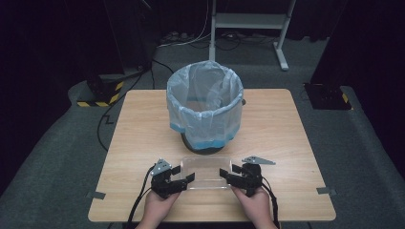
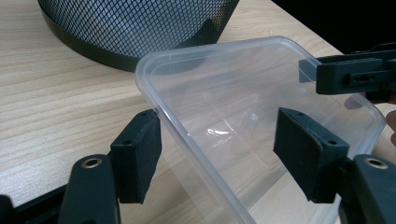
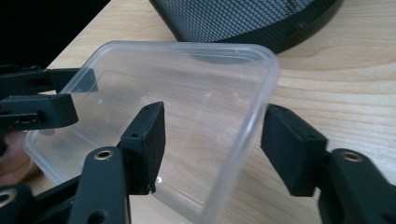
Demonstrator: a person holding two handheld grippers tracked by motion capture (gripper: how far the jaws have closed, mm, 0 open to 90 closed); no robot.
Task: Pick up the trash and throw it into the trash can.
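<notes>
The table (image 1: 143, 124) is pale wood, square, set on grey carpet. Toward its middle stands the bin (image 1: 205, 102), a black mesh basket lined with a pale blue bag whose edge folds down over the rim; its mesh base shows at the top of both gripper views.

Just in front of the bin, near the table's front edge, lies the tub (image 1: 207, 172), a clear plastic box with rounded corners, open side up, flat on the wood (nothing can be seen in it).

The left gripper (image 1: 183, 173) sits at the tub's left end. In the left gripper view its jaws straddle the tub's wall, one outside, one inside, with a gap on each side: open, pressing nothing.

The right gripper (image 1: 225, 174) mirrors it at the right end. In the right gripper view its jaws stand either side of the rim, apart from the plastic, so it too is open.
</notes>
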